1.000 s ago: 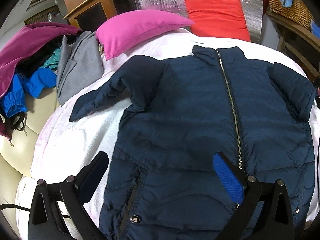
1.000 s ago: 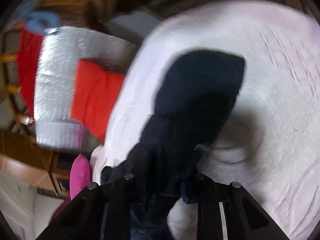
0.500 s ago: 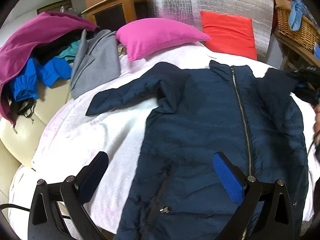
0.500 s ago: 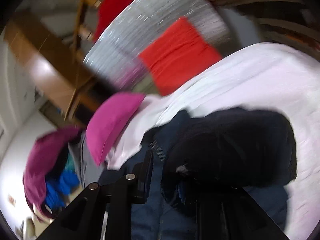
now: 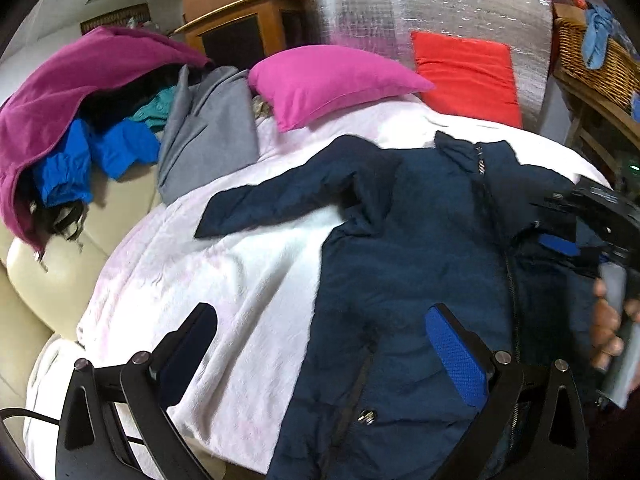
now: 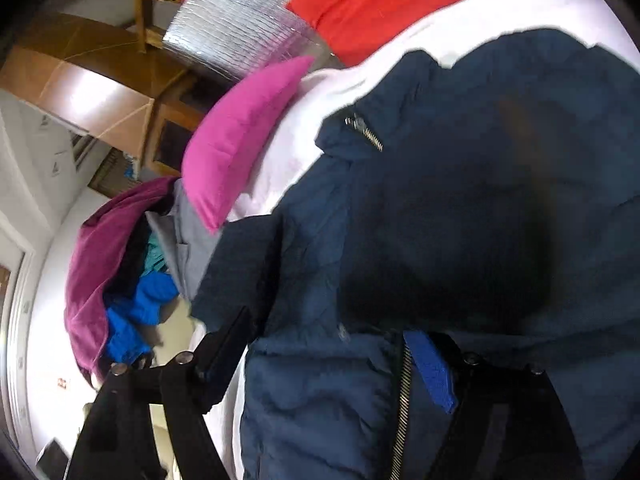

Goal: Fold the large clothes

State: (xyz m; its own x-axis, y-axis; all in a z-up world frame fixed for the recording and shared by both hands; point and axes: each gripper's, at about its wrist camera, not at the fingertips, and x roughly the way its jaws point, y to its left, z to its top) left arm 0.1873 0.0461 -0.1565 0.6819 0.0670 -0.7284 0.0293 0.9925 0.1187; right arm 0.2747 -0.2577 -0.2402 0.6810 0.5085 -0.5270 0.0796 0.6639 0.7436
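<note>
From my left wrist camera, I judge the fold to be in its sleeve stage: the jacket (image 5: pixel 420 264) lies front-up, zipped, on the white blanket (image 5: pixel 248 280), and its right sleeve looks already laid across the chest, while the other sleeve (image 5: pixel 288 204) stretches out flat over the blanket toward the clothes pile (image 5: pixel 80 128). My left gripper (image 5: pixel 320 344) hangs above the jacket's lower half with its fingers spread wide and nothing between them. At the right edge I see the right gripper (image 5: pixel 576 240) down on the folded part, a hand (image 5: pixel 608 328) on its grip. Next I would take the left gripper to the outstretched cuff, pinch it, and carry it across the chest; the padding is thick, so a deep bite seems wise. From the right wrist camera, the jacket (image 6: pixel 460 220) fills the view, dark navy, quilted, collar and zip (image 6: pixel 402 396) showing, the pink pillow (image 6: pixel 240 140) beyond. The right gripper (image 6: pixel 332 348) sits parted, one finger each side of the fabric near the zip; I cannot tell whether it pinches any cloth.
</note>
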